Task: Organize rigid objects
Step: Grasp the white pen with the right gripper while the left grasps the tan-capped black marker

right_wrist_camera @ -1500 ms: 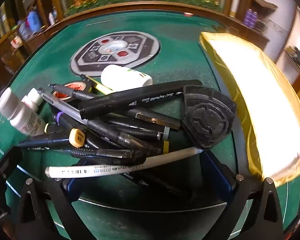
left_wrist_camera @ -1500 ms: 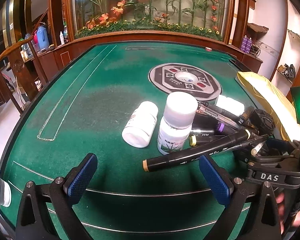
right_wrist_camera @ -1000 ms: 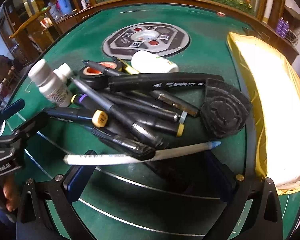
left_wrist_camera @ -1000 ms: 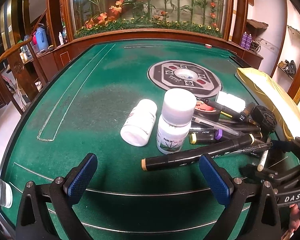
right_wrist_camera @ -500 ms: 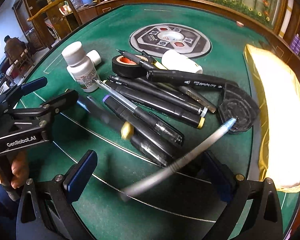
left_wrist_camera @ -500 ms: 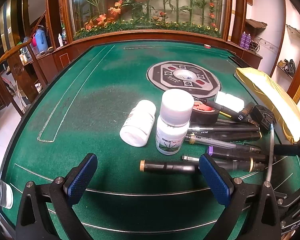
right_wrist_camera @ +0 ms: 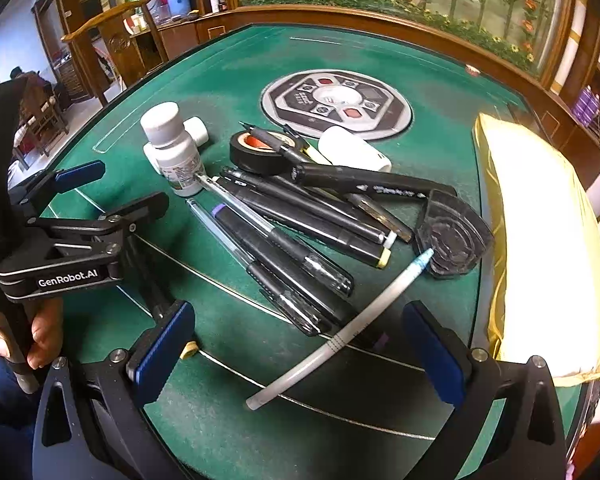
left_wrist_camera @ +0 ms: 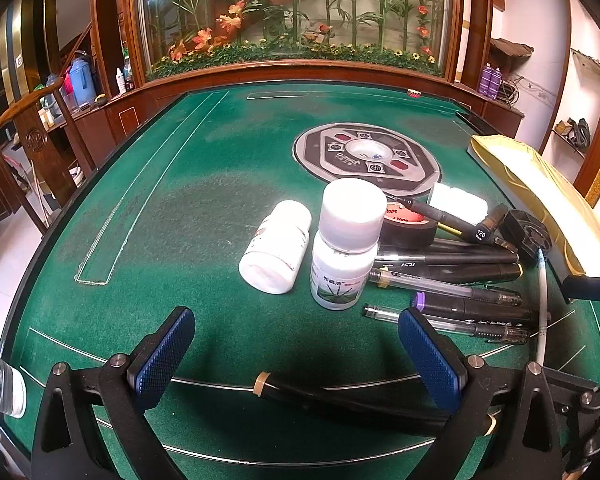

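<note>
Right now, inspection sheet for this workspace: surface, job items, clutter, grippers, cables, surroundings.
Surface: green felt table with a round control panel at its centre.
Job's things: pens heaped side by side; white pen lying apart, nearest the right gripper; one bottle upright, another bottle on its side; tape roll; black holder.
Clutter: gold bag at the table's right edge.
Grippers: left gripper open, a marker below it; right gripper open, empty.
Cables: nothing seen.
Surroundings: flower display, wooden shelving.

Both wrist views look low and close across the green table [left_wrist_camera: 204,208], sharing the pen pile [right_wrist_camera: 300,216].
</note>
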`<state>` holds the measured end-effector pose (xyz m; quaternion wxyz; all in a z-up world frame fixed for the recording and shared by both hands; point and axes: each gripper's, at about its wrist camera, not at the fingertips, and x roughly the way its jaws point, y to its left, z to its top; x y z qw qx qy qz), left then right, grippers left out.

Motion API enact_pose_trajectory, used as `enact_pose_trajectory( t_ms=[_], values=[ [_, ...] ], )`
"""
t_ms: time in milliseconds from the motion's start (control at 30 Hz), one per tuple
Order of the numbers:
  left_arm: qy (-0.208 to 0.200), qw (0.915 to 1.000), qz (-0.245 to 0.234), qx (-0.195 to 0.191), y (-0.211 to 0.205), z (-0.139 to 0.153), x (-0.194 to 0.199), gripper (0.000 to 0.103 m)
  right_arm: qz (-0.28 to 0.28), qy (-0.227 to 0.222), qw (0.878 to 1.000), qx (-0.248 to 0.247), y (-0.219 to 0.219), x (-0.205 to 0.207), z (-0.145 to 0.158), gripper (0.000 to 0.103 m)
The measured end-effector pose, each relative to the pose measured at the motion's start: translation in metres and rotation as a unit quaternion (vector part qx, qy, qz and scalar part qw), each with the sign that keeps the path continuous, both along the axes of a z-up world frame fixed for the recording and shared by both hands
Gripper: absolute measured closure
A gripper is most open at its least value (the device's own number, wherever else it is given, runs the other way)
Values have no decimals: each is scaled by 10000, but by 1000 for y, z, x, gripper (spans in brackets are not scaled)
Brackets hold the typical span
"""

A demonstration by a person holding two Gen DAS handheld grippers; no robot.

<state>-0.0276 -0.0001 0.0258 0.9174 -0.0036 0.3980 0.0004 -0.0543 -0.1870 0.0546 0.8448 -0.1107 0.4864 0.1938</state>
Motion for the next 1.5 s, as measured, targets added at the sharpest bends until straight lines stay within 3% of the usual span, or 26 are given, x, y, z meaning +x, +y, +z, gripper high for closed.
enact_pose_trajectory(
  t_ms=[233, 500, 933, 1500],
  values=[
    [-2, 10000, -4, -6, 0, 0, 0, 1, -206, 7, 9998, 62, -8, 1, -2, 7],
    [15, 10000, 4, 15, -1, -1, 0, 1, -361, -956, 9925, -675, 4, -10, 18, 7],
    [80, 9999, 39, 107, -2, -3, 1, 1, -292, -1268, 9867, -972, 10, -15, 19, 7],
    [80, 9999, 40, 118, -2, -3, 1, 1, -293, -1301, 9860, -1004, 11, -19, 20, 7]
  ],
)
